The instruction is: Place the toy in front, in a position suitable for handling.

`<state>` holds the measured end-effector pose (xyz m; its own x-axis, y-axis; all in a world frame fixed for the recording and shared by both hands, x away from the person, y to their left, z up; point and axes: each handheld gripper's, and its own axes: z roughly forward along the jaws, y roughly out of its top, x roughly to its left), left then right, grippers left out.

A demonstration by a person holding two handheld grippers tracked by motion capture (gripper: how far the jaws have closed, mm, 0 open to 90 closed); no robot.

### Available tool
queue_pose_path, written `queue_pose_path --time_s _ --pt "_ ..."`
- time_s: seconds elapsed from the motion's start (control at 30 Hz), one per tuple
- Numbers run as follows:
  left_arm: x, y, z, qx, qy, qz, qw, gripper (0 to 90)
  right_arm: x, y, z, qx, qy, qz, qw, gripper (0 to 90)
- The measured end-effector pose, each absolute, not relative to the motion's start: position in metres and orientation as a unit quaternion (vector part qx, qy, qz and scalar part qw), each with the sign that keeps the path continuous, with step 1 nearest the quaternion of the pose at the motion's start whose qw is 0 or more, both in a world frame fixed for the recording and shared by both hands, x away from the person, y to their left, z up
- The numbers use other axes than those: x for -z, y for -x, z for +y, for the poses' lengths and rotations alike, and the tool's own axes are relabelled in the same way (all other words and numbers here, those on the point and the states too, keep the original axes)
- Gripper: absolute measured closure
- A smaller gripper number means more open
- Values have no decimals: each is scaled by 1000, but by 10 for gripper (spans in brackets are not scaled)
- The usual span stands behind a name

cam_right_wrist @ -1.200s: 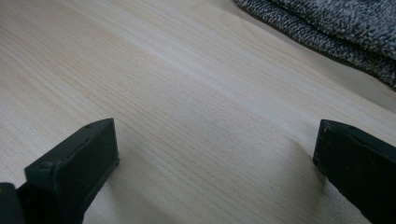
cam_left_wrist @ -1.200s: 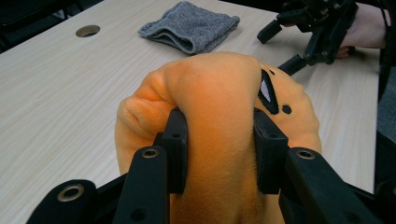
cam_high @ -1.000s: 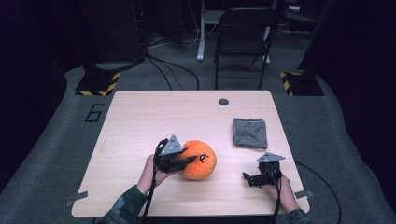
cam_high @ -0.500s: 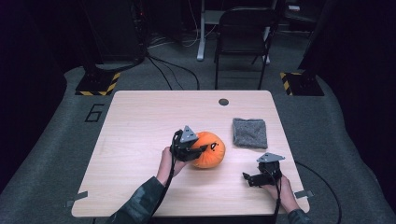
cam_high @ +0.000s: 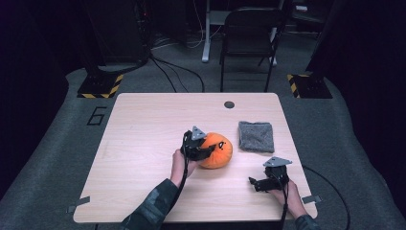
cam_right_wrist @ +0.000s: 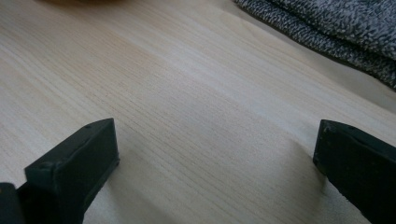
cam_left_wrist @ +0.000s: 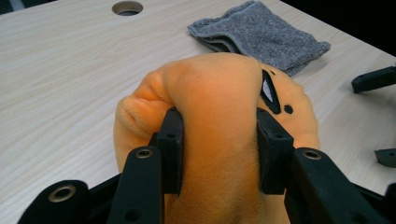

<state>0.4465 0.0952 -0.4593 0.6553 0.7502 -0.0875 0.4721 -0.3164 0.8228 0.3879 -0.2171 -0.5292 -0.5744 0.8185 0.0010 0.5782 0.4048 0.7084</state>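
My left claw [cam_high: 207, 149], clamped on the pumpkin [cam_high: 218, 149], now has it nearer the towel [cam_high: 256, 136] than before; my right claw [cam_high: 256, 183] rests apart, empty.

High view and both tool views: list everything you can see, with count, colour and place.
plush pumpkin: one, orange, table middle, pinched by the left tool
towel: one, grey, folded, right of the pumpkin
table: one, light wood, round hole near far edge
chair: one, dark, beyond the table
left tool: one, black, shut on the pumpkin
right tool: one, black, open, low over bare table near the right front
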Motion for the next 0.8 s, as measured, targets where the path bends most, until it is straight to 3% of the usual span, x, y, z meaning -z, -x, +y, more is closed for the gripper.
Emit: queue_pose_path --time_s 0.13,0.27,0.37,0.47,0.8 --pt "462 -448 97 -158 -792 394 438 584 529 -388 -217 -341 -426 819 177 0" --pt "462 -449 100 -160 -791 399 436 399 529 -388 -217 -341 -425 820 178 0" --pt "458 -449 106 -158 -780 405 450 205 529 -388 -217 -341 -425 819 178 0" --pt "449 -445 116 -167 -777 398 459 147 529 -388 -217 -341 -425 820 178 0" --pt "453 -430 150 -166 -794 382 443 84 528 -387 -217 -335 -426 818 193 0"
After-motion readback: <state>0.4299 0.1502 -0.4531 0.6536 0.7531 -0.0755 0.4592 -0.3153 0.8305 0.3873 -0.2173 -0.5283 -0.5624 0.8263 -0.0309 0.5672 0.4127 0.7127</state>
